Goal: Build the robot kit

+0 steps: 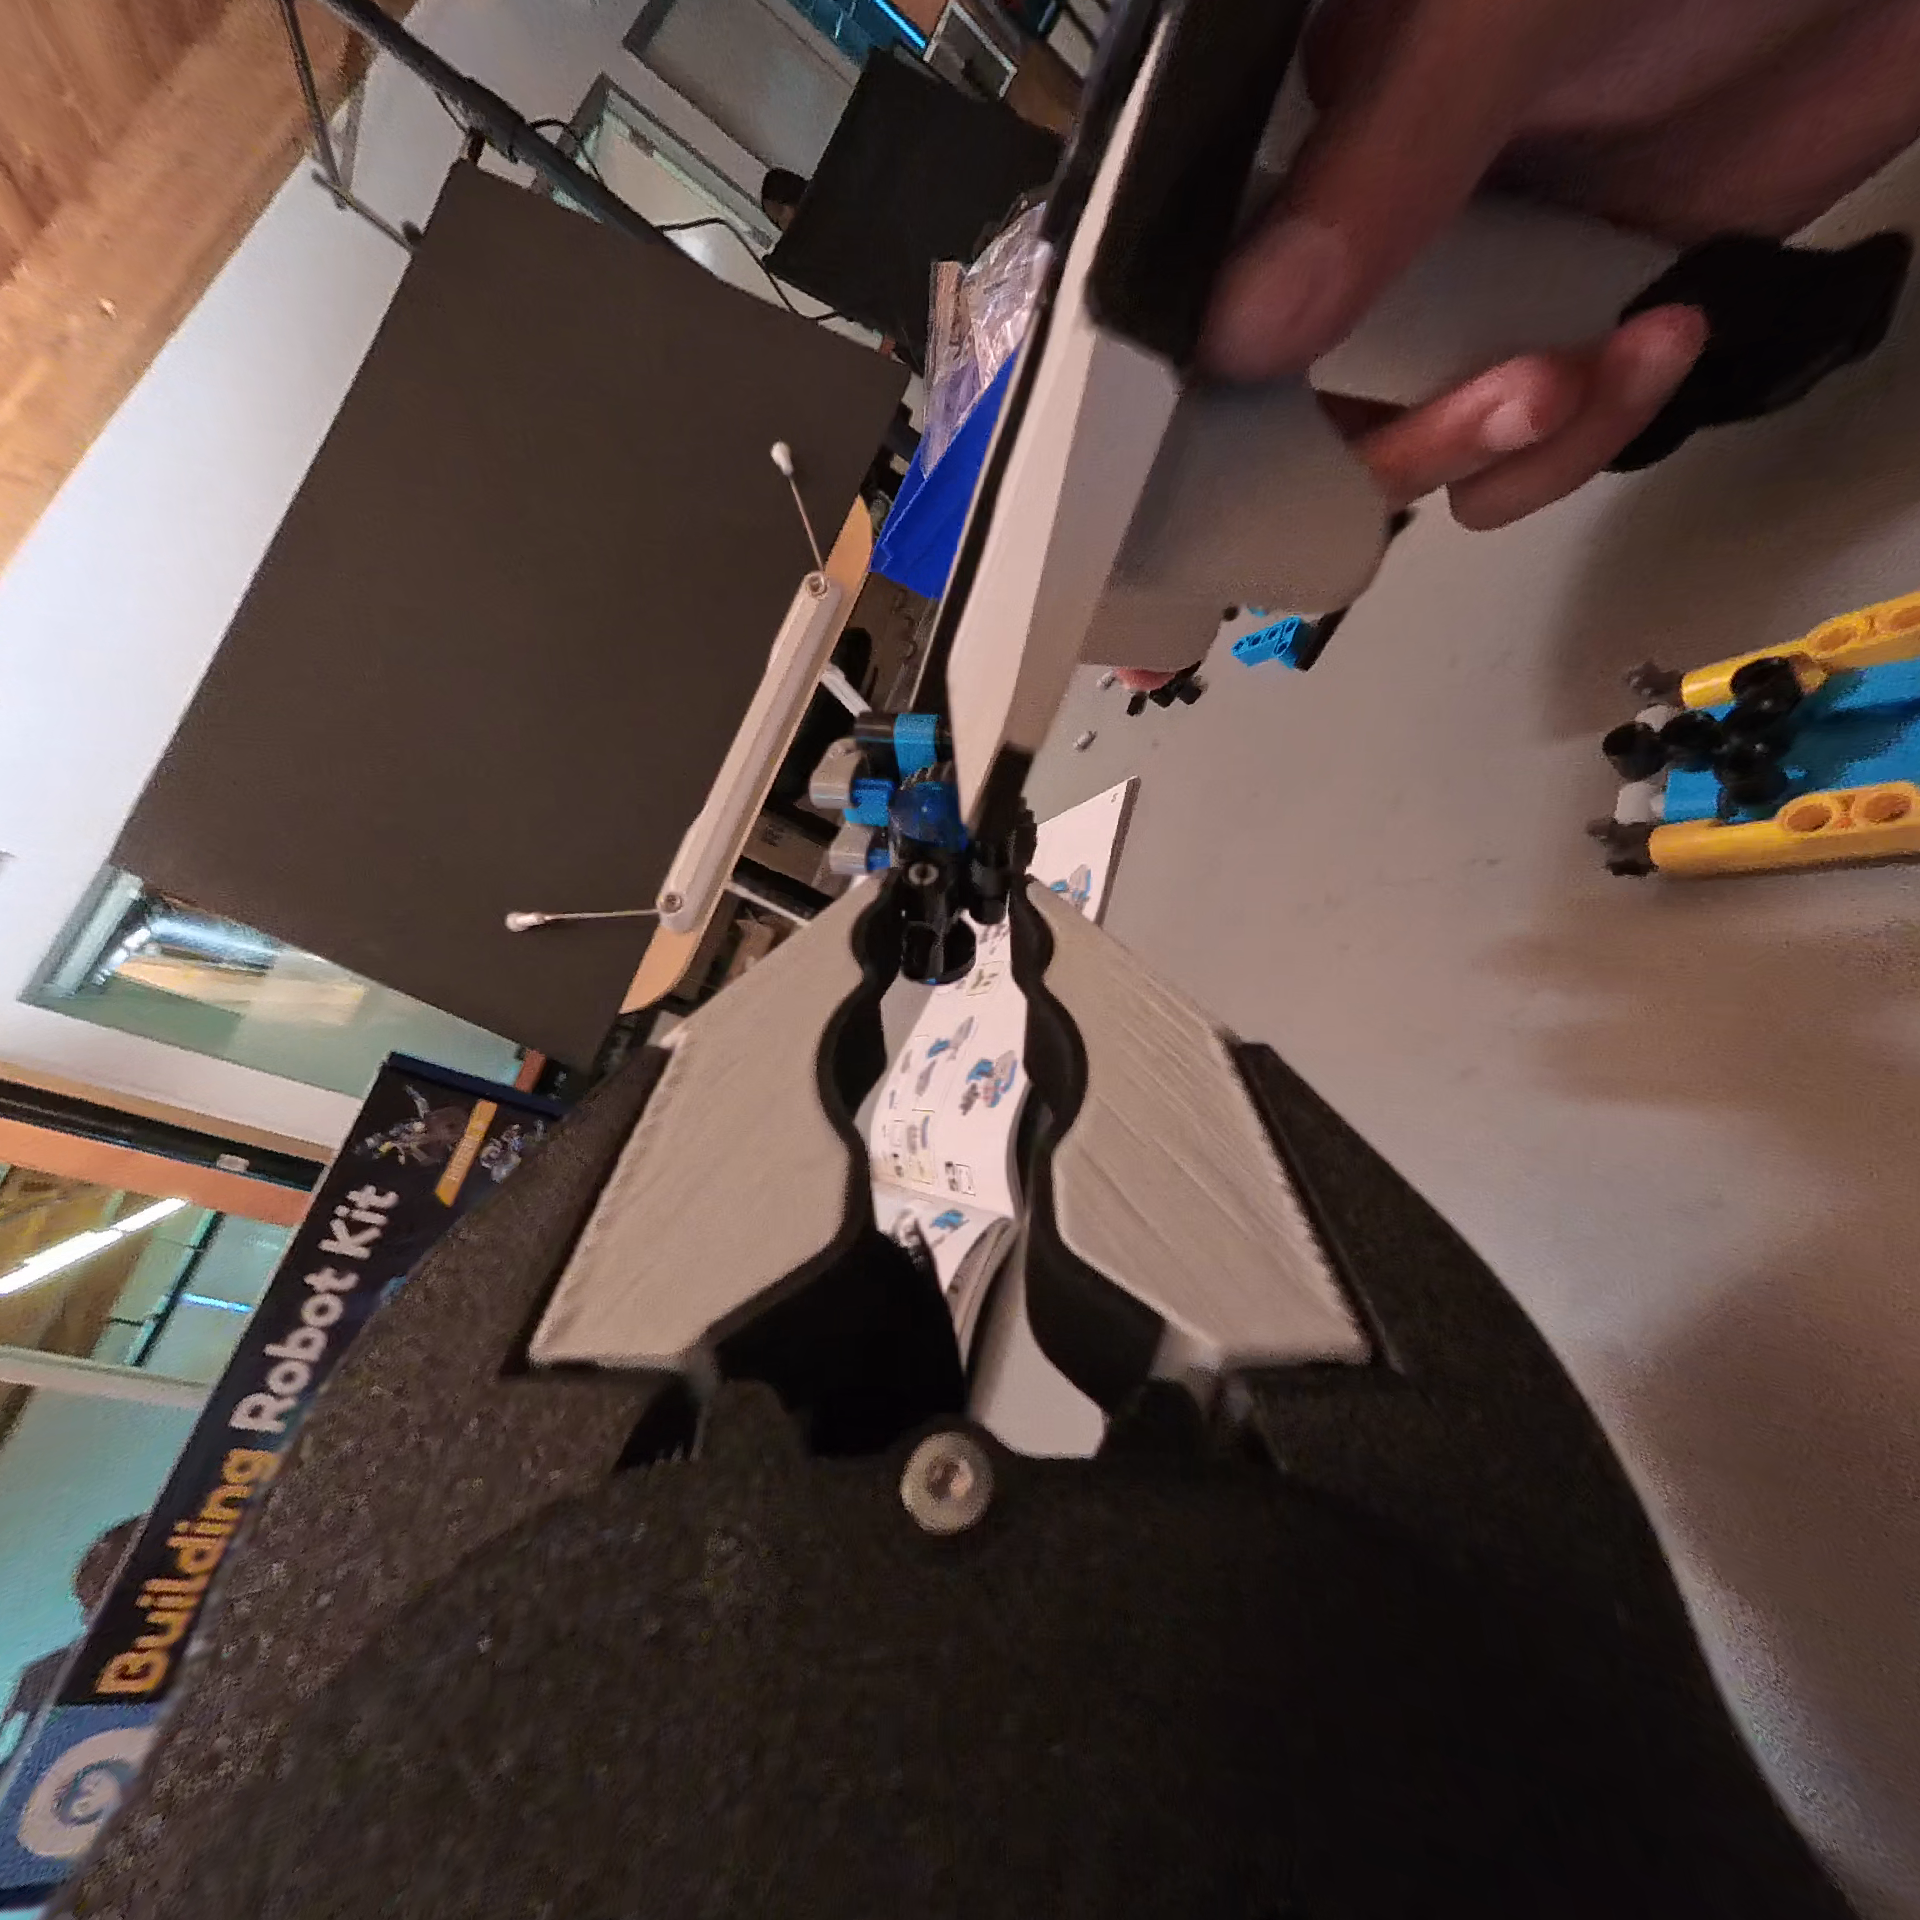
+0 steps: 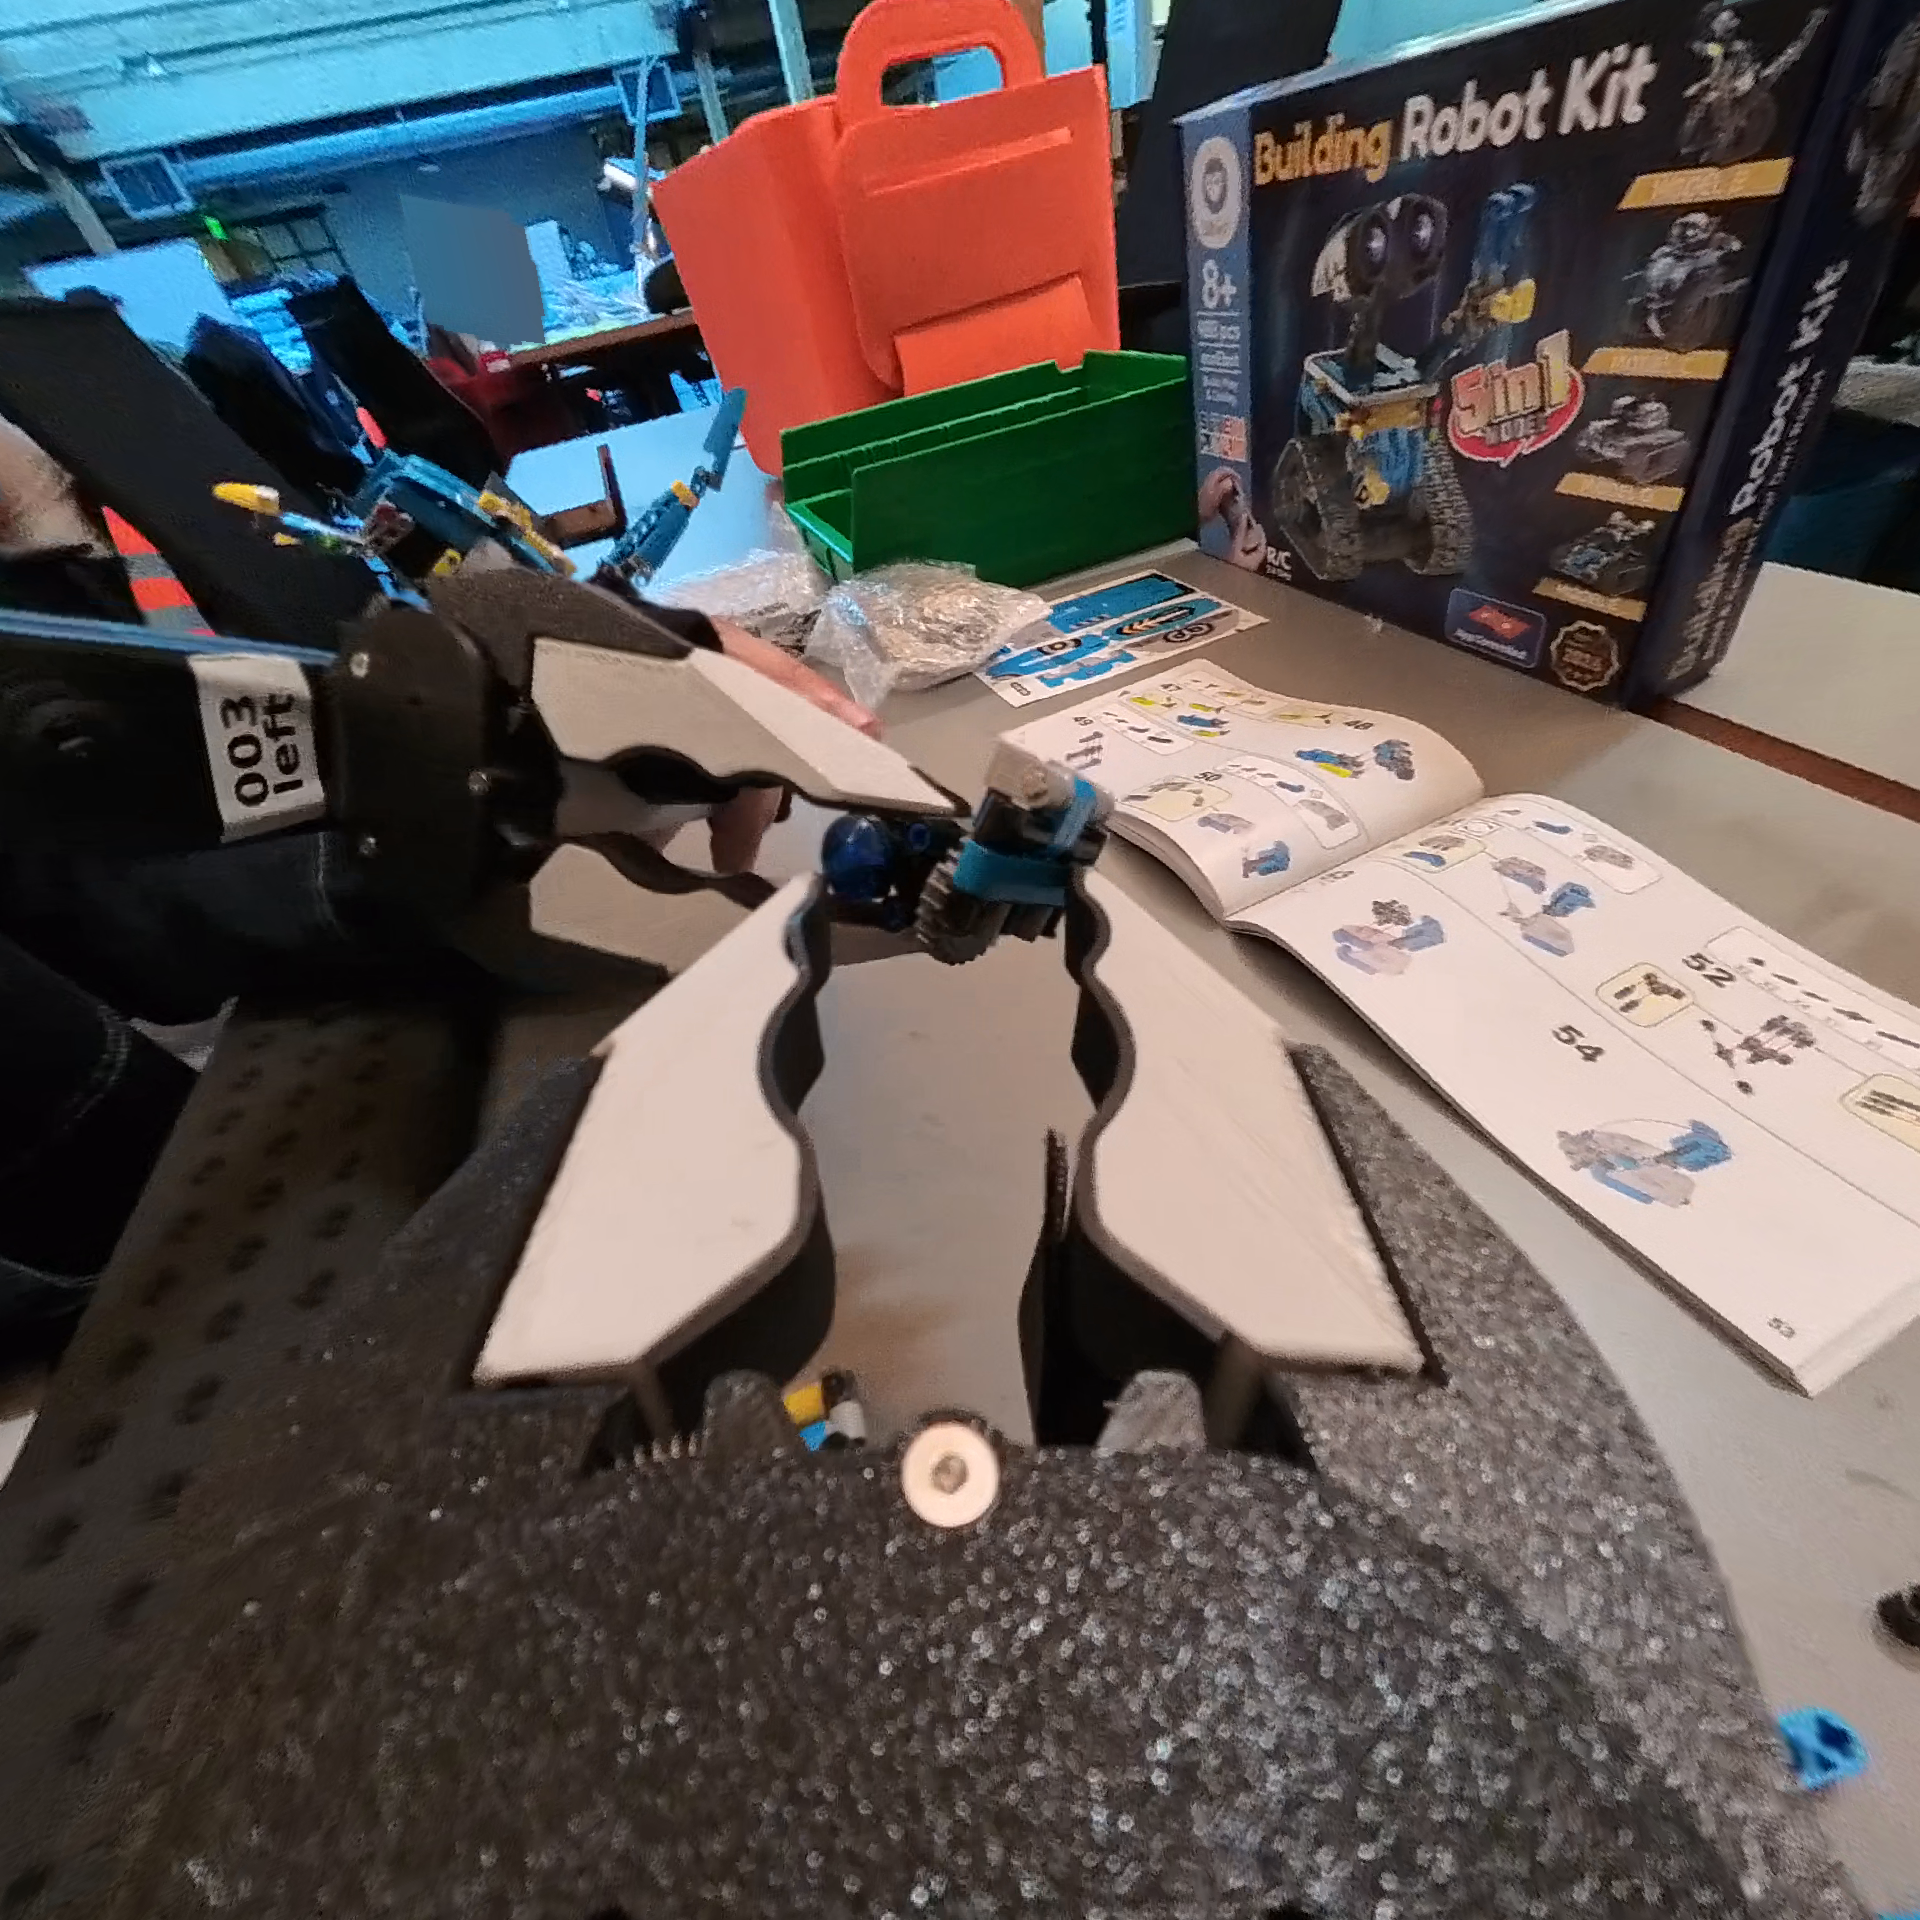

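A small brick assembly (image 2: 997, 862) of black gear, blue and grey parts, with a translucent blue ball at one end, is held above the grey table (image 2: 935, 1049). My right gripper (image 2: 940, 909) is shut on its gear end. My left gripper (image 2: 862, 847) comes in from the left and grips the ball end. In the left wrist view my left gripper (image 1: 951, 914) is shut on the assembly (image 1: 920, 821). The right gripper (image 1: 997, 831), held by a hand, comes down on it from above.
An open instruction booklet (image 2: 1351, 894) lies on the table under the grippers. A kit box (image 2: 1507, 312), green bin (image 2: 987, 488), orange bag (image 2: 914, 229), sticker sheet (image 2: 1122, 634) and plastic bags (image 2: 914, 623) stand behind. A yellow and blue brick build (image 1: 1787, 769) lies apart. Both grippers' tips are close together, under 4 cm apart.
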